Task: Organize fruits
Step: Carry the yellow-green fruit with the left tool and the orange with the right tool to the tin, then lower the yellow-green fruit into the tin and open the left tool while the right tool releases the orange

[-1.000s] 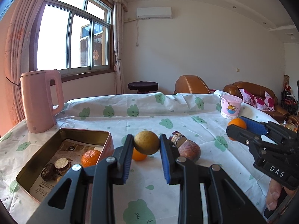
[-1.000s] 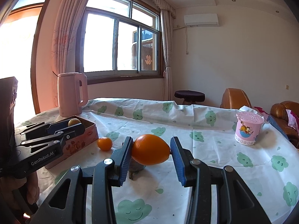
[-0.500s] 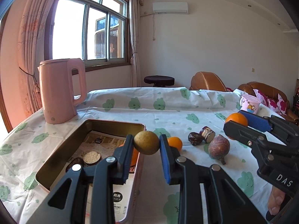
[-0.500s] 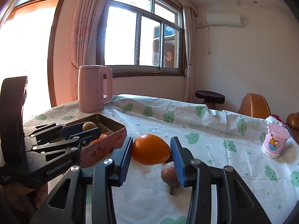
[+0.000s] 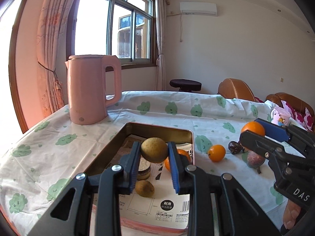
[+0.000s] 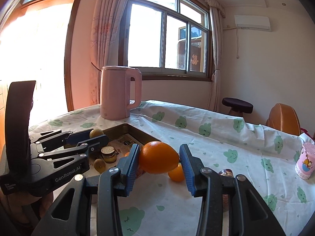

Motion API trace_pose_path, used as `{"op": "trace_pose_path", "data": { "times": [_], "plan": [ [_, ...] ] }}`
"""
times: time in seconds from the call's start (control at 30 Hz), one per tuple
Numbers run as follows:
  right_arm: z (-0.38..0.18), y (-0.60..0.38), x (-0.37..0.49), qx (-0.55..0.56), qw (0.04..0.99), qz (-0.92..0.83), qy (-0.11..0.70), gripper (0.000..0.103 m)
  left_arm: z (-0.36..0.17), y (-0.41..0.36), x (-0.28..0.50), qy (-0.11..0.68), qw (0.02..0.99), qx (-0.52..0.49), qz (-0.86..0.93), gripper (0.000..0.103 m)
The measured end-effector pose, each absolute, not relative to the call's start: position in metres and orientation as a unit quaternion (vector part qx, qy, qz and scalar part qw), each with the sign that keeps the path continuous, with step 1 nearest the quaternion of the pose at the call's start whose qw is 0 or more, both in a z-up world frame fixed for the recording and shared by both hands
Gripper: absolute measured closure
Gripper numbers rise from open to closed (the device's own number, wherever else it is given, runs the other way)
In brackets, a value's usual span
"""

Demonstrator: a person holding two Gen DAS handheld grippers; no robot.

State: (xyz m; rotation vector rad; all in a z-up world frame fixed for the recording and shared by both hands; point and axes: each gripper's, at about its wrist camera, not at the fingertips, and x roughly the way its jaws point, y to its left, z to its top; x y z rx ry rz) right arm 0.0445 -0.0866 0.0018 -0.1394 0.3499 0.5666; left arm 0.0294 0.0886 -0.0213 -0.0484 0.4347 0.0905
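Lower left gripper point(image 5: 154, 152), clamped on yellow-brown fruit point(image 5: 154, 149), into tin point(image 5: 110, 147) toward twelve o'clock before releasing; keep right gripper point(image 6: 159, 158) clamped on orange point(image 6: 159, 157) at three o'clock.

"DAS" is showing in white on my right gripper point(image 5: 254, 135), out at three o'clock of the tin point(image 5: 190, 137). "GenRobot.AI" is reading along my left gripper point(image 6: 96, 136), at nine o'clock. The tin's paper liner point(image 5: 157, 206) is carrying print too small to read.
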Motion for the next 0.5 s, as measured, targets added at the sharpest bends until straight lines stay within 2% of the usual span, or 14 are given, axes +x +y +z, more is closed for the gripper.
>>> {"op": "trace_pose_path", "data": {
  "times": [0.5],
  "plan": [
    [-0.004,-0.032,0.058,-0.08,0.925,0.32,0.188,0.059,-0.032,0.14,0.026,0.244,0.964,-0.038,0.101,0.074]
  ]
}}
